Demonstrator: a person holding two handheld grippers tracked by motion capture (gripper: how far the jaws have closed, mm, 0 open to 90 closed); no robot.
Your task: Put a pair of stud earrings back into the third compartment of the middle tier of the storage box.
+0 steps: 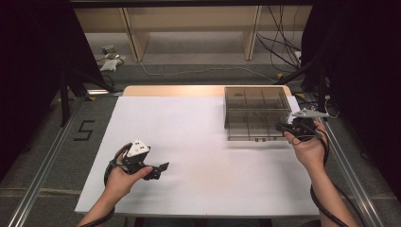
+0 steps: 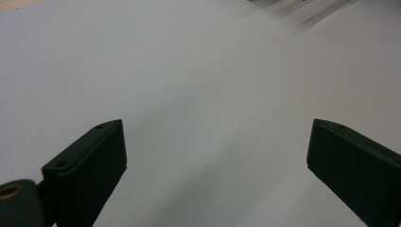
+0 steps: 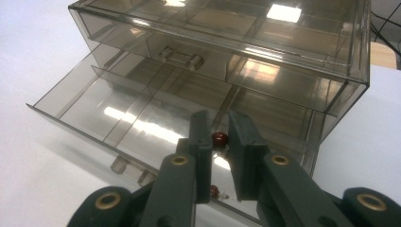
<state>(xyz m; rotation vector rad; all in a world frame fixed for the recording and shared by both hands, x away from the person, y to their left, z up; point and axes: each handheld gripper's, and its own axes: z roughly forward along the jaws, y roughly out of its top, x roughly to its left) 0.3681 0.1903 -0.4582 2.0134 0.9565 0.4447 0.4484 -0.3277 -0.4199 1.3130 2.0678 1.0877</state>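
- while the right gripper (image 3: 218,158) hung over the pulled-out lower drawer (image 3: 94,101) of a smoky clear drawer box (image 3: 265,42), its two black jaws stood close together with a small dark-red bead (image 3: 219,138) between them.
- the bead sat near the tips of the jaws, and both pads looked pressed on it, so the jaws were clamped on the bead rather than fully closed.
- a second small red piece (image 3: 214,191) showed lower down in the narrow gap between the jaws; what it was could not be told.
- the bead hung above the near right part of the open drawer, over its clear floor and close to the front wall.
- the upper drawer (image 3: 198,52) was pushed in, its little handle facing the gripper.
- seen from the high view, the drawer box (image 1: 256,112) stood at the far right of the white table (image 1: 189,137), and the right gripper (image 1: 283,127) was at its near right corner, held in the person's right hand (image 1: 309,150).
- the left gripper (image 1: 163,167) lay low over the near left of the table, well apart from the box, held in the left hand (image 1: 124,177).
- its jaws stood wide apart with nothing between them, only bare white table (image 2: 198,94) beyond.
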